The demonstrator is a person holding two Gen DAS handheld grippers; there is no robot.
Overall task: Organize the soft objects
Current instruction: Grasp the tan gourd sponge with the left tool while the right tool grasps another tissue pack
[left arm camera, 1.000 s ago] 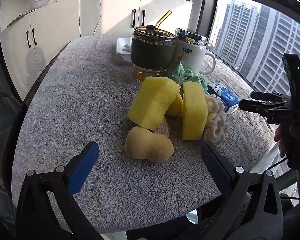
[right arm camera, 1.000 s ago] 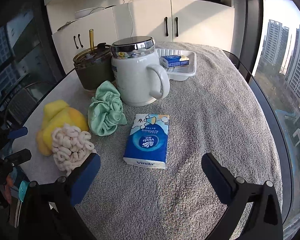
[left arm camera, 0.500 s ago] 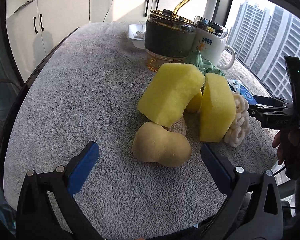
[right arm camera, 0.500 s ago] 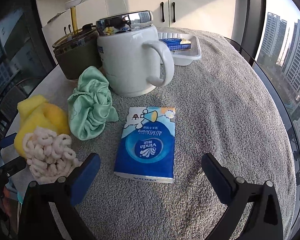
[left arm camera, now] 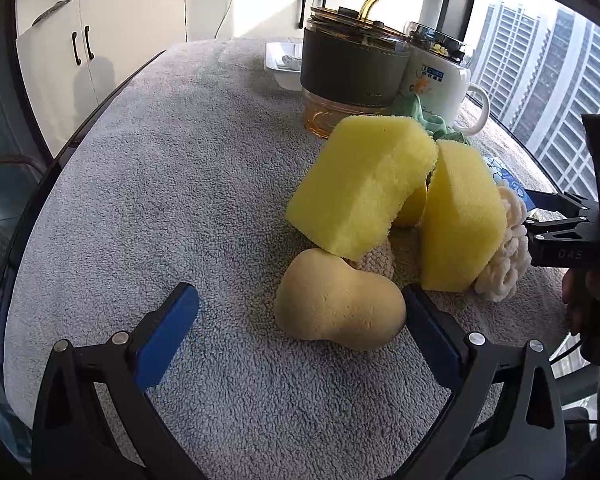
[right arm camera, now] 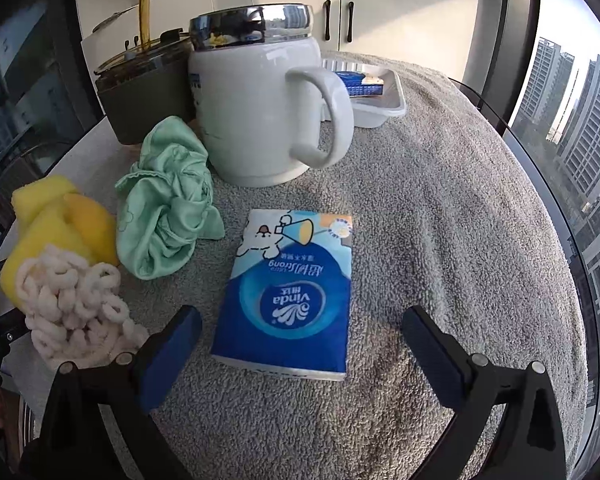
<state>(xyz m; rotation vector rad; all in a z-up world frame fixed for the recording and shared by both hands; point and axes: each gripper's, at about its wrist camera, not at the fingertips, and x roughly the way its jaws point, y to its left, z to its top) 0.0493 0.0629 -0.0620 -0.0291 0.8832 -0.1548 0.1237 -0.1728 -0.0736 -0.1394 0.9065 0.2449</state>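
A tan peanut-shaped sponge (left arm camera: 340, 306) lies between the open fingers of my left gripper (left arm camera: 300, 320), close to the right finger. Behind it two yellow sponge blocks (left arm camera: 364, 186) (left arm camera: 458, 216) lean together over a small woven mat (left arm camera: 376, 260), beside a cream loopy cloth (left arm camera: 508, 252). My right gripper (right arm camera: 300, 334) is open around the near end of a blue tissue pack (right arm camera: 290, 292). A crumpled green cloth (right arm camera: 168, 204) lies left of the pack, with the cream loopy cloth (right arm camera: 72, 300) and yellow sponges (right arm camera: 48, 224) further left.
A white mug with a metal lid (right arm camera: 260, 96) and a dark tumbler with a straw (left arm camera: 350, 68) stand behind the soft things. A white tray (right arm camera: 380, 108) holding a blue box sits at the back. Grey towel (left arm camera: 172, 184) covers the table; windows lie to the right.
Both grippers have moved forward and down toward the table. The tan sponge now sits between the left fingers, and the tissue pack between the right fingers.
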